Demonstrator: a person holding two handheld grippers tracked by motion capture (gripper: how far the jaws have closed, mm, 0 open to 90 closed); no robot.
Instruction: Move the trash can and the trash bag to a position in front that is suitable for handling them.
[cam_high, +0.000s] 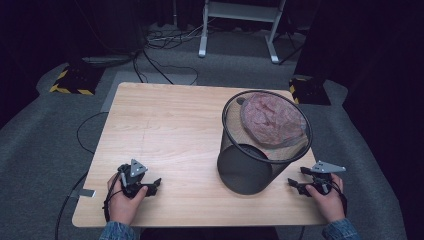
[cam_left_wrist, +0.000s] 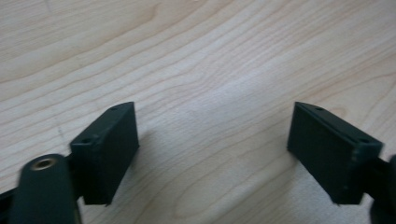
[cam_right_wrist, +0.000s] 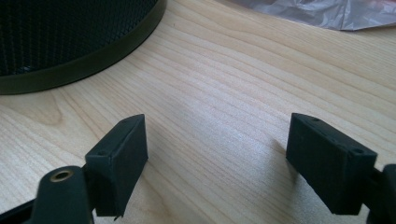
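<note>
A black wire-mesh wastebasket stands upright on the right half of the wooden table. A crumpled pinkish plastic bag shows through its mesh and rim; in the right gripper view the bag lies on the table beyond the basket's base. My left gripper rests near the front left edge, open, with bare wood between its jaws. At the front right, my right gripper points toward the basket's base, open and with nothing in it.
Grey carpet surrounds the table. Cables trail on the floor behind it, and a white stand's legs rise at the back. Yellow-and-black striped bases sit at the far corners.
</note>
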